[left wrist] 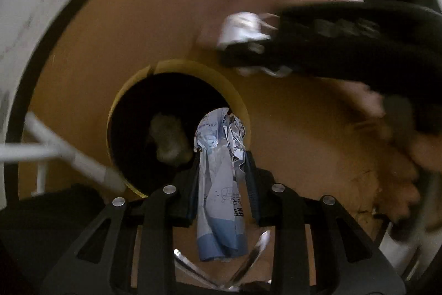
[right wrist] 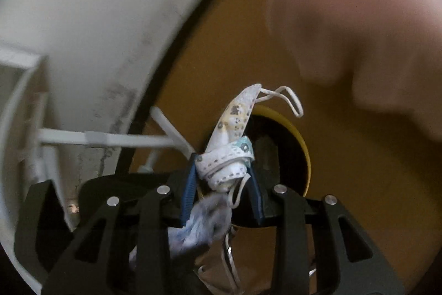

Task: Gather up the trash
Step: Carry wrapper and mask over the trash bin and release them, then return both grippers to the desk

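likely the risk is a missed drop: the left gripper (left wrist: 221, 170) clamps a crumpled printed wrapper (left wrist: 219, 170) above the yellow-rimmed bin (left wrist: 176, 65), the right gripper (right wrist: 223, 173) pinches a face mask (right wrist: 234, 134) whose ear loop (right wrist: 290, 98) could snag a finger.

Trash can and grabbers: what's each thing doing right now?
Trash can: open on top, a crumpled wad already inside.
Left gripper: shut on crumpled paper wrapper, right above the can's opening.
Right gripper: shut on face mask, its ear loops dangling free, near the can.
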`<state>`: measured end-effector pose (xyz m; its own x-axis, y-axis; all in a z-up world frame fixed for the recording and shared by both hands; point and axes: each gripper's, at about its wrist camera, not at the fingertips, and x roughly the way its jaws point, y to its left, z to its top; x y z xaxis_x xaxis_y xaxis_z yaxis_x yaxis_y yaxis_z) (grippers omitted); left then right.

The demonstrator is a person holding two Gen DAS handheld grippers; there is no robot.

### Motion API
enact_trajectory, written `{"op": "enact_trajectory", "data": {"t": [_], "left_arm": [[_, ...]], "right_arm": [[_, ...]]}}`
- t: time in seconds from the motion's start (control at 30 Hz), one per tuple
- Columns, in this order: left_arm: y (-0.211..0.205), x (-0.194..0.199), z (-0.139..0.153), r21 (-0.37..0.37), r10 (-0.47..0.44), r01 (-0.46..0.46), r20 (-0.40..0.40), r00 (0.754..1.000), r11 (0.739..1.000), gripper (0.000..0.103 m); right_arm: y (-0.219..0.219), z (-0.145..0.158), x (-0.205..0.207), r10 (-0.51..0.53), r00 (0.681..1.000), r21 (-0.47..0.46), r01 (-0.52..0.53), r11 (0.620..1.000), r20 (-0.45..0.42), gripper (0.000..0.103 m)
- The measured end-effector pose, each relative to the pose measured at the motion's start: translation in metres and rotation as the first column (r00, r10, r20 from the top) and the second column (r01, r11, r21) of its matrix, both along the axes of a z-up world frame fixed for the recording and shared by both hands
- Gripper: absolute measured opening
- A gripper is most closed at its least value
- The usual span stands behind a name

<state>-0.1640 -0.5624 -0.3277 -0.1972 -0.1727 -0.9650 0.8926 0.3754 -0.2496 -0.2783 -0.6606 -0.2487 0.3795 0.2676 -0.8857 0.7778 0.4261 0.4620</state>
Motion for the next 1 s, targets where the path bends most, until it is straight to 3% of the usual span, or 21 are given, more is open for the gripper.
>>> {"op": "enact_trajectory", "data": {"t": [0.03,0.1,0.2,0.6,0.63,0.7,0.73,0.77,0.8,0.87,1.0], "left_arm": [[0.0,0.008,-0.029,0.073,0.014,-0.014,0.002,1.0,0.997,0.029],[0.004,0.015,-0.059,0.146,0.023,-0.022,-0.007,1.0,0.989,0.029],[0.008,0.02,-0.083,0.207,0.035,-0.029,-0.026,0.999,0.978,0.029],[-0.004,0.019,-0.093,0.207,0.035,-0.023,-0.053,0.998,0.978,0.029],[-0.004,0.021,-0.094,0.206,0.037,-0.026,-0.053,0.998,0.978,0.029],[-0.004,0.02,-0.094,0.208,0.03,-0.023,-0.031,0.999,0.978,0.03],[-0.003,0.018,-0.092,0.213,0.025,-0.021,-0.015,1.0,0.977,0.045],[-0.004,0.018,-0.092,0.219,0.03,-0.031,0.006,1.0,0.975,0.078],[-0.004,0.018,-0.091,0.209,0.041,-0.046,0.026,0.999,0.977,0.092],[-0.002,0.019,-0.084,0.165,0.058,-0.067,0.061,0.996,0.984,0.096],[-0.003,0.014,-0.065,0.095,0.052,-0.056,0.043,0.998,0.994,0.096]], "right_arm": [[0.002,-0.023,0.0,-0.011,0.999,0.037,0.012,0.999,-0.034,0.034],[0.011,-0.068,0.0,-0.012,0.994,0.104,0.023,0.994,-0.105,0.034],[0.02,-0.101,0.002,-0.011,0.989,0.167,0.036,0.985,-0.15,0.034],[0.018,-0.112,0.008,-0.023,0.987,0.191,0.054,0.98,-0.162,0.034],[0.018,-0.112,0.008,-0.025,0.987,0.195,0.056,0.979,-0.156,0.036],[0.017,-0.111,0.008,-0.036,0.989,0.201,0.065,0.977,-0.145,0.051],[0.017,-0.109,0.007,-0.047,0.989,0.196,0.075,0.978,-0.141,0.077],[0.016,-0.107,0.007,-0.058,0.99,0.186,0.083,0.979,-0.132,0.09],[0.014,-0.102,0.007,-0.068,0.99,0.168,0.089,0.982,-0.124,0.09],[0.008,-0.092,0.006,-0.077,0.988,0.129,0.094,0.987,-0.135,0.09],[-0.009,-0.049,-0.006,-0.142,0.984,0.043,0.147,0.988,-0.106,0.09]]}}
